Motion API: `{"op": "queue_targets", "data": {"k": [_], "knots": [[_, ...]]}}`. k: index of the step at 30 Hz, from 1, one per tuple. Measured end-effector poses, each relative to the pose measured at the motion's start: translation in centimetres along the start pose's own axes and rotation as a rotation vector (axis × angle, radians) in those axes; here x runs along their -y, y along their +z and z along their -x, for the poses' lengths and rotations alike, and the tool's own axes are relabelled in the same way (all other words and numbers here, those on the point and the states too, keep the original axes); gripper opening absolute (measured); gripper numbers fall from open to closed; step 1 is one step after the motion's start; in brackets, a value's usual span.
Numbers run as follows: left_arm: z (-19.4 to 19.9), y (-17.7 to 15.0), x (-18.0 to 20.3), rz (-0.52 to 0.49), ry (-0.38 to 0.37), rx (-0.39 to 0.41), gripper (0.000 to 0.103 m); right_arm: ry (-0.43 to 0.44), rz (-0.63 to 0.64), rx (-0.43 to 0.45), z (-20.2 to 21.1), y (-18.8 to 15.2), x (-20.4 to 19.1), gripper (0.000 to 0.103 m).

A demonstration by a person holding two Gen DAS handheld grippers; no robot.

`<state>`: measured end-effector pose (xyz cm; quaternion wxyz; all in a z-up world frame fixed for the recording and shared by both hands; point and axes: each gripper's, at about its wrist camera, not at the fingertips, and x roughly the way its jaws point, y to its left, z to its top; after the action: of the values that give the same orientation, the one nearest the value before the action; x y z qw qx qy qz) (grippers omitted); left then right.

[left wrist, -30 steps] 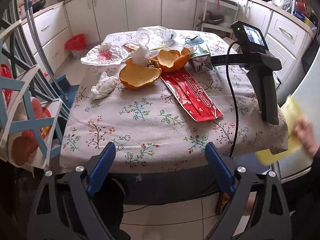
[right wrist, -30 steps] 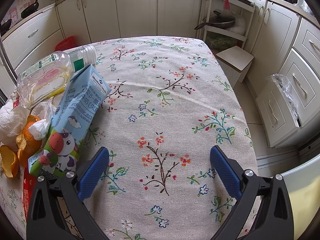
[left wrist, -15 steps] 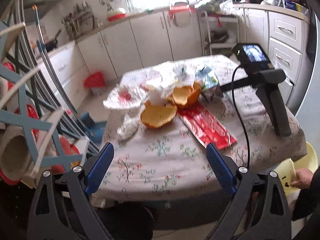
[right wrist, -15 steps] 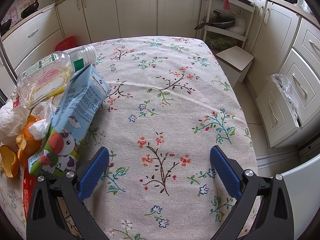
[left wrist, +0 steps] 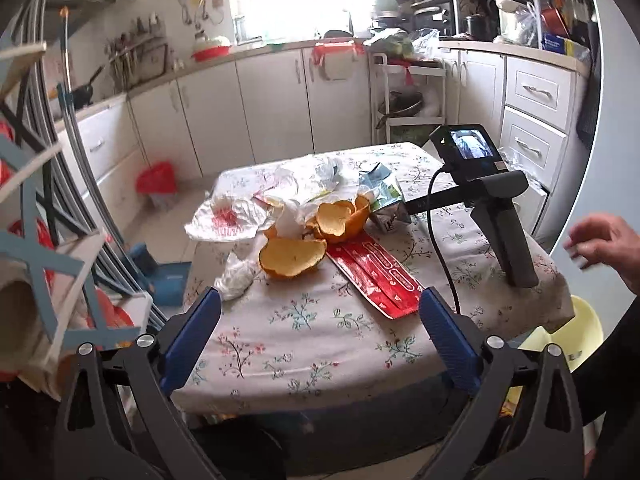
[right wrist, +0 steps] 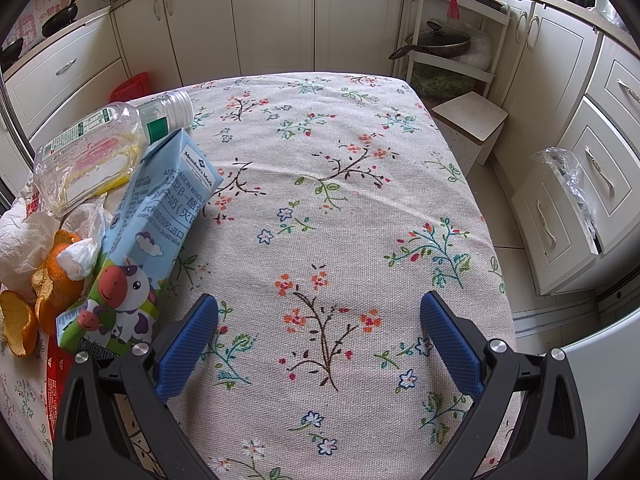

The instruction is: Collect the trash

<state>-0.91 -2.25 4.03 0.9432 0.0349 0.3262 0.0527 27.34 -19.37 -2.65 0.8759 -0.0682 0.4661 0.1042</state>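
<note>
1. The trash lies in a heap on the far-left part of the table: orange peels, a red wrapper, crumpled tissue, a white plastic bag.
2. A milk carton lies beside a clear plastic bottle.
3. The left gripper is held before the table edge, jaws wide, holding nothing.
4. The right gripper rests on the tablecloth, jaws wide and empty, its handle free of the bare hand.
</note>
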Motion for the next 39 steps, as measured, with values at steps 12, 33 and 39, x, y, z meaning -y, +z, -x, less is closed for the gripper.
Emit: {"op": "queue_targets", "data": {"k": [12,33,39], "knots": [[-0.9,-0.2,-0.8,0.057,-0.047,-0.052,0.095,-0.004,-0.005,-0.002,0.1,0.4,-0.2,0.096],[4.2,0.3,1.6,0.063,0.058,-0.035,0.095,0.056,-0.007,0.321,22.0,-14.9,1.6,0.096],[7.7,-0.4,3.3,0.039,0.073,-0.006,0.095,0.102,-0.03,0.453,28.6,-17.7,0.5,0.096]]}}
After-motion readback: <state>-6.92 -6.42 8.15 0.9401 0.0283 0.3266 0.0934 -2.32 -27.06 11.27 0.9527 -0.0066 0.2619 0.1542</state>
